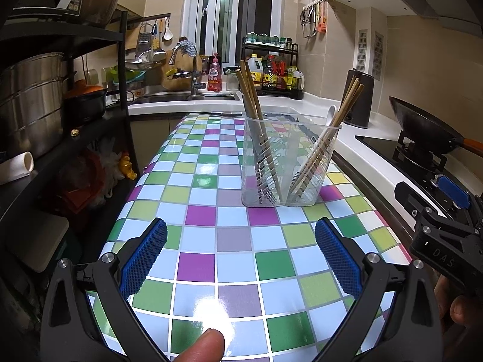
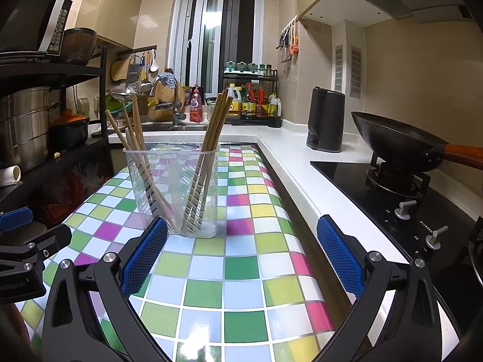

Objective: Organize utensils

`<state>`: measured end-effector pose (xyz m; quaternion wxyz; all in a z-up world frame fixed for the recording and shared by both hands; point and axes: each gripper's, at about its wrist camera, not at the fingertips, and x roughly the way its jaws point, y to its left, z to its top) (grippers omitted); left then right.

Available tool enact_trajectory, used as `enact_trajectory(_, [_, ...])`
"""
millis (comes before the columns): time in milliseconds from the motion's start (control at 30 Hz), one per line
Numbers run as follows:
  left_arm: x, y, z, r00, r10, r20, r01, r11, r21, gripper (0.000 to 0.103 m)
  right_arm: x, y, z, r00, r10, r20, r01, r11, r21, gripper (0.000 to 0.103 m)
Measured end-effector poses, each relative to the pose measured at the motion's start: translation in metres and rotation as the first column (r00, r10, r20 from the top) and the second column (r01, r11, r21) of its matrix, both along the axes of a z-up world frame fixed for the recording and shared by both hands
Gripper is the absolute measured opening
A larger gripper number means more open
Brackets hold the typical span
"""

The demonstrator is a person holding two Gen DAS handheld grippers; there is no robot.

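Checked vinyl in green, purple and pale blue covers the table (image 1: pixel 211 241), whose right edge runs along the white counter (image 2: pixel 289 157) with the hob (image 2: pixel 377 193) and wok (image 2: pixel 398 144); its left edge drops off beside a dark rack (image 1: pixel 90 126). The clear holder (image 1: pixel 283 163) stands toward the far right, chopsticks (image 1: pixel 256 120) leaning out both sides. Bare cloth lies between it and the left gripper (image 1: pixel 241 259), spread wide and empty. The right gripper (image 2: pixel 241 256), also spread, has its left pad just beside the holder's base.

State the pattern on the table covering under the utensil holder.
A checkered grid of blue, green, purple, yellow and white squares on the table covering, best seen from the left wrist.
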<state>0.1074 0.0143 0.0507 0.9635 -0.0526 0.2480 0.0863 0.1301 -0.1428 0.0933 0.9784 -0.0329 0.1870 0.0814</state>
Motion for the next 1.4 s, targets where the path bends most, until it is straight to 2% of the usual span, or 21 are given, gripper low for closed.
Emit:
enact_trajectory(733, [0.001,-0.0016,-0.0022,1.0,-0.015,-0.014,0.015,1.0,0.0,0.095,0.0021,-0.0025,0.0014,1.0,-0.001,-0.005,0.001,1.0,0.004,0.098])
enact_trajectory(1400, [-0.0005,-0.0029,-0.0018,1.0,-0.018,0.004,0.018,1.0,0.002,0.095,0.0029,-0.0016,0.0004,1.0,0.0,-0.007,0.0,1.0,0.003,0.098])
